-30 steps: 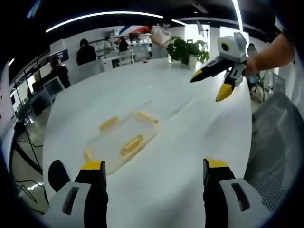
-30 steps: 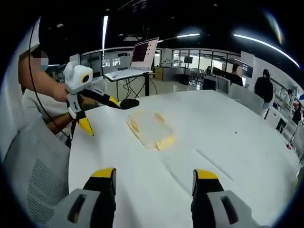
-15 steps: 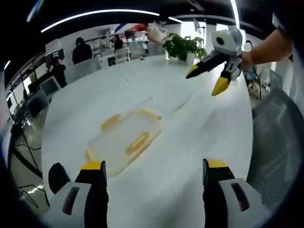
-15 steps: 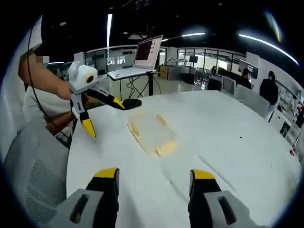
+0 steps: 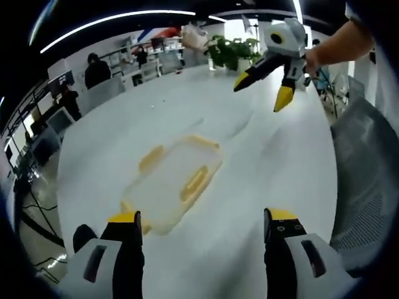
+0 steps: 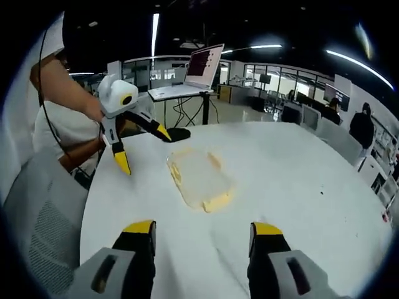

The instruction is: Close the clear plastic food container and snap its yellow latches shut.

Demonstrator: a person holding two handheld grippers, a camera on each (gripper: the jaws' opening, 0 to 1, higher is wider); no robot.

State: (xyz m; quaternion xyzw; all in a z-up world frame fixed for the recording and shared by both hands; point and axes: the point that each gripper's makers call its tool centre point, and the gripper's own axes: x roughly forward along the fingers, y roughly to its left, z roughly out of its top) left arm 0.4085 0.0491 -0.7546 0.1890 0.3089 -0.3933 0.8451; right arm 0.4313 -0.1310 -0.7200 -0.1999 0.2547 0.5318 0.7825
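Observation:
A clear plastic food container [image 5: 173,184] with yellow latches lies flat on the white table [image 5: 249,180], its lid on top. It lies just ahead of my left gripper [image 5: 198,225], which is open and holds nothing. My right gripper [image 5: 265,87] hovers open above the table's far side in the left gripper view. In the right gripper view the container [image 6: 198,177] sits mid-table, ahead of my open right gripper [image 6: 202,235]. The left gripper [image 6: 140,146] floats open to the container's left, held in a person's hand.
A mesh chair [image 5: 368,187] stands by the table edge. A potted plant [image 5: 232,55] sits at the table's far end. A laptop on a stand [image 6: 190,78] is beyond the table. A round black object [image 6: 177,134] lies near the table's edge. People sit at desks in the background.
Both cameras have moved closer to the container, which now looks larger. The container itself has not moved. Both grippers stay open.

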